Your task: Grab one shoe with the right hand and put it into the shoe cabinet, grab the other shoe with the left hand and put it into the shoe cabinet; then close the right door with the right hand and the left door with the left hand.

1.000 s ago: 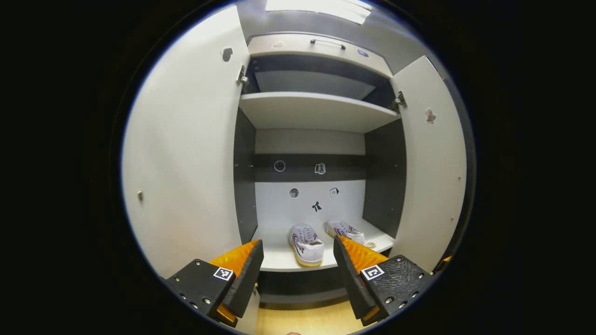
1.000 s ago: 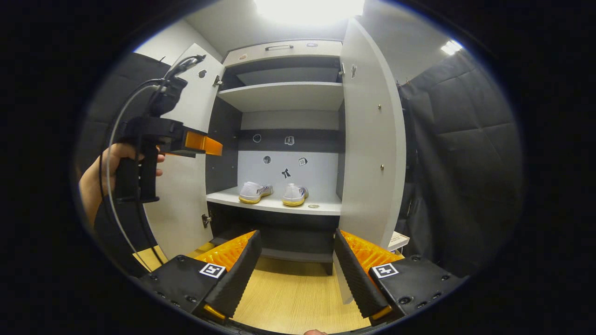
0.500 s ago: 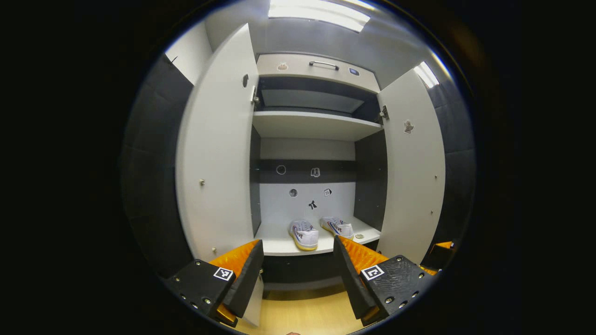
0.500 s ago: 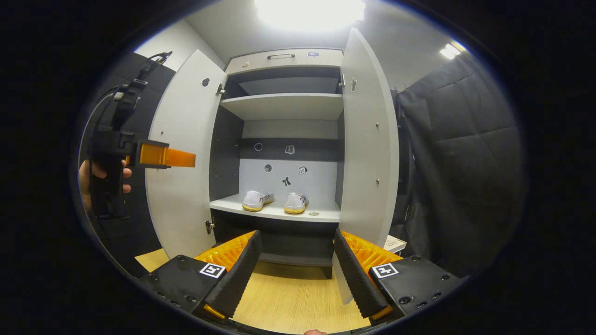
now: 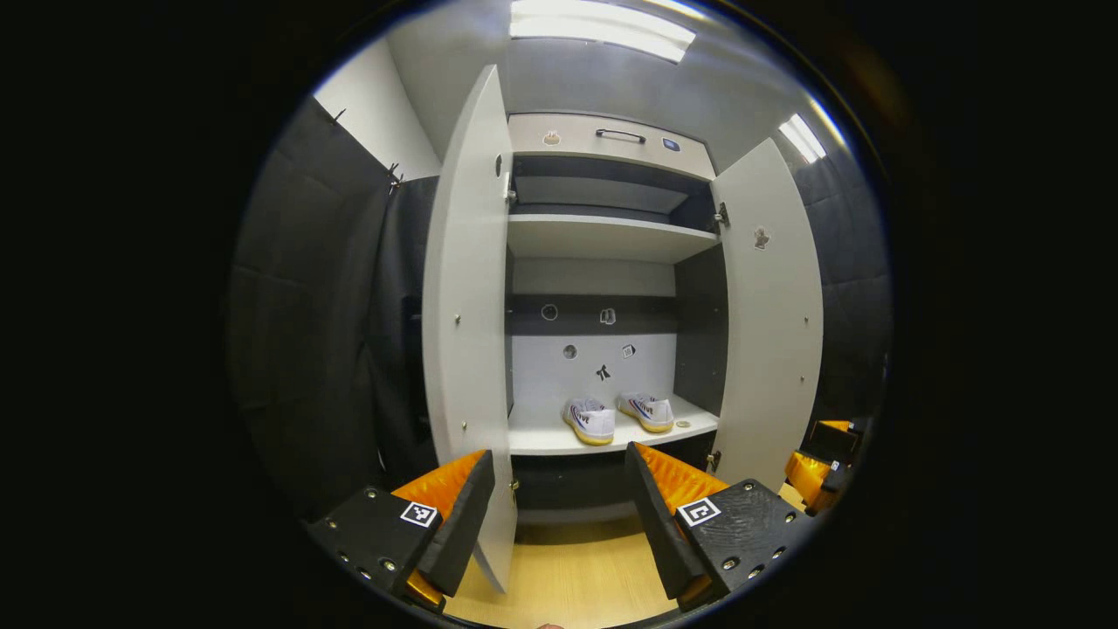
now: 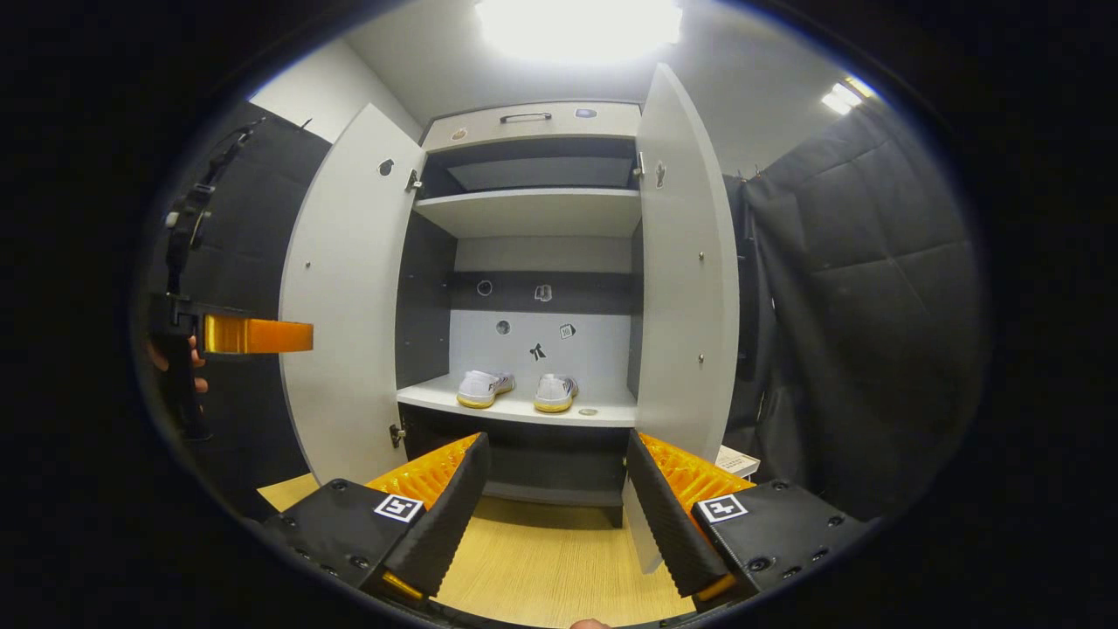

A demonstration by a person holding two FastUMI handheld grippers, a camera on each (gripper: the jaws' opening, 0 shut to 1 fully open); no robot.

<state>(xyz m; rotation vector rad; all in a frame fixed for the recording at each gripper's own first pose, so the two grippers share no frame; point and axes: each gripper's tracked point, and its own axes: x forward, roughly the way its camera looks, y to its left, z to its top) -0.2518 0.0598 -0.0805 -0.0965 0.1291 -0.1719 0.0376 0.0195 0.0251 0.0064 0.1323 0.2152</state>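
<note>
Two white shoes with yellow soles stand side by side on the cabinet's lower shelf [image 5: 541,437]: one shoe [image 5: 590,420] on the left, the other shoe [image 5: 647,411] on the right, seen also as a pair [image 6: 486,388] [image 6: 555,392] in the right gripper view. Both doors stand wide open, the left door [image 5: 465,323] [image 6: 345,297] and the right door [image 5: 773,306] [image 6: 686,271]. My left gripper [image 5: 559,515] is open and empty, back from the cabinet near the left door's edge. My right gripper [image 6: 555,515] is open and empty, facing the right door's edge. The left gripper [image 6: 236,335] shows at far left, held by a hand.
An empty upper shelf [image 6: 533,210] and a top drawer with a handle [image 6: 524,116] sit above the shoes. Light wooden floor [image 6: 541,568] lies before the cabinet. Padded black cloth walls [image 6: 856,288] close in on both sides. The right gripper [image 5: 817,467] peeks in at the lower right.
Both grippers have drawn back from the cabinet, so it looks smaller. The left gripper has swung out to the left past the left door's edge. The shoes and doors stay put.
</note>
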